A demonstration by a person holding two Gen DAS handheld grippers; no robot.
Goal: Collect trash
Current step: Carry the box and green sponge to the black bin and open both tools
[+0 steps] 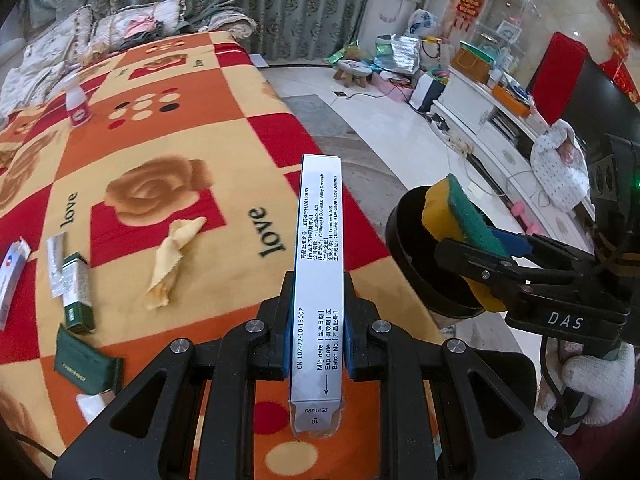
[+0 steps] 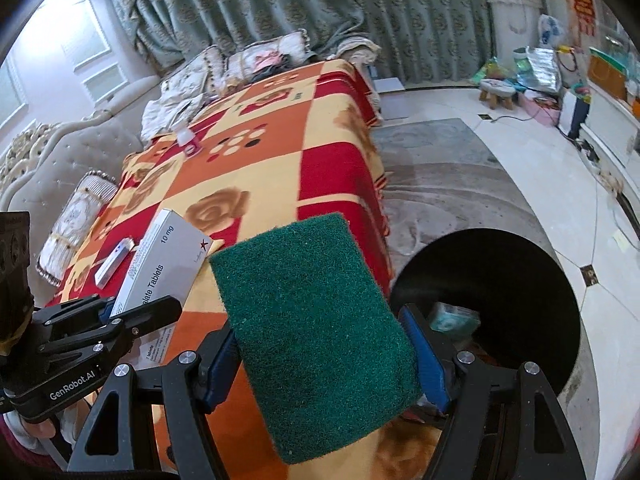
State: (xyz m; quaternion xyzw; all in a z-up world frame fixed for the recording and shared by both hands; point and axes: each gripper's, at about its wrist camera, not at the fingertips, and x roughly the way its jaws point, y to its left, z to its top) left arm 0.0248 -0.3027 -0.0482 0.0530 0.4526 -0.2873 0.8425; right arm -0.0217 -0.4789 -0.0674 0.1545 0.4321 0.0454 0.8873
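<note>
Both grippers loaded, above the near right edge of the blanket-covered bed [image 1: 168,132]. The left gripper [image 1: 318,344] has its pads pressed against the two broad faces of a white tablet box [image 1: 320,264], held edge-up over the blanket. The right gripper [image 2: 324,360] is clamped on a yellow-and-green scouring sponge [image 2: 316,332], which hangs just over the rim of the black bin [image 2: 500,280] standing on the floor beside the bed; something pale already lies inside the bin. Judged progress: early to middle, with two items lifted but neither yet dropped. Remaining on the blanket are a crumpled yellow wrapper [image 1: 174,260], a green carton [image 1: 78,294], a foil blister strip [image 1: 56,266], a dark green packet [image 1: 86,362], a white-and-blue box [image 1: 12,280] at the left edge, and a small white bottle [image 1: 78,102] standing far back.
</note>
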